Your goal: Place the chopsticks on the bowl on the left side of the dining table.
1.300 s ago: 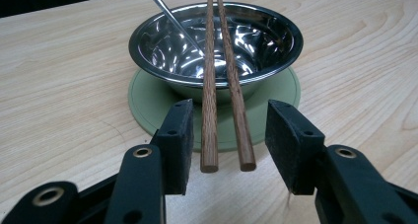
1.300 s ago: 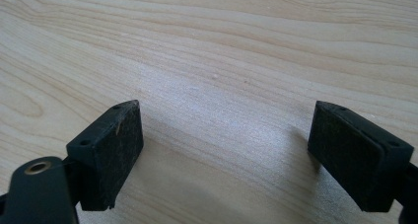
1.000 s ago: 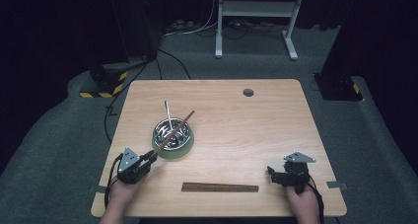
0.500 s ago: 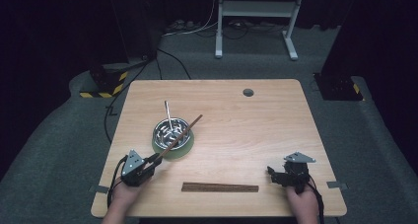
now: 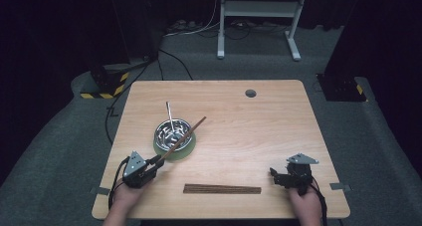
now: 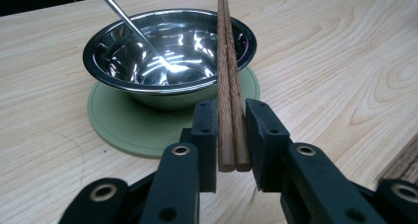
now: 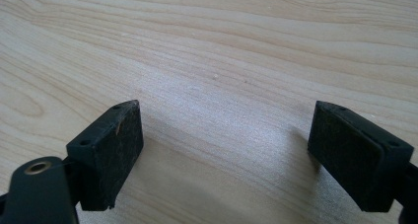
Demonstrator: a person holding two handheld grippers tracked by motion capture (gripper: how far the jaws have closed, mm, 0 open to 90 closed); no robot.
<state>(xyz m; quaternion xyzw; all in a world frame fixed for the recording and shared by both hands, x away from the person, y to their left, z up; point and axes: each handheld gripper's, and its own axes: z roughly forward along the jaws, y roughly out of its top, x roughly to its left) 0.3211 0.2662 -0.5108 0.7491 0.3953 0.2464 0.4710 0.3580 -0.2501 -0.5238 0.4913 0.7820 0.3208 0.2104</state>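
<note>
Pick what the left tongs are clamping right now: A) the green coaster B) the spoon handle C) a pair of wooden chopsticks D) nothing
C: in the left gripper view the left tongs are shut on the pair of wooden chopsticks, which reach out over the steel bowl.

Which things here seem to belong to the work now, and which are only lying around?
In use, likely:
- left gripper, shut on chopsticks
- steel bowl with spoon
- green mat

Idle:
- right gripper, open above bare table
- dark wooden strip
</note>
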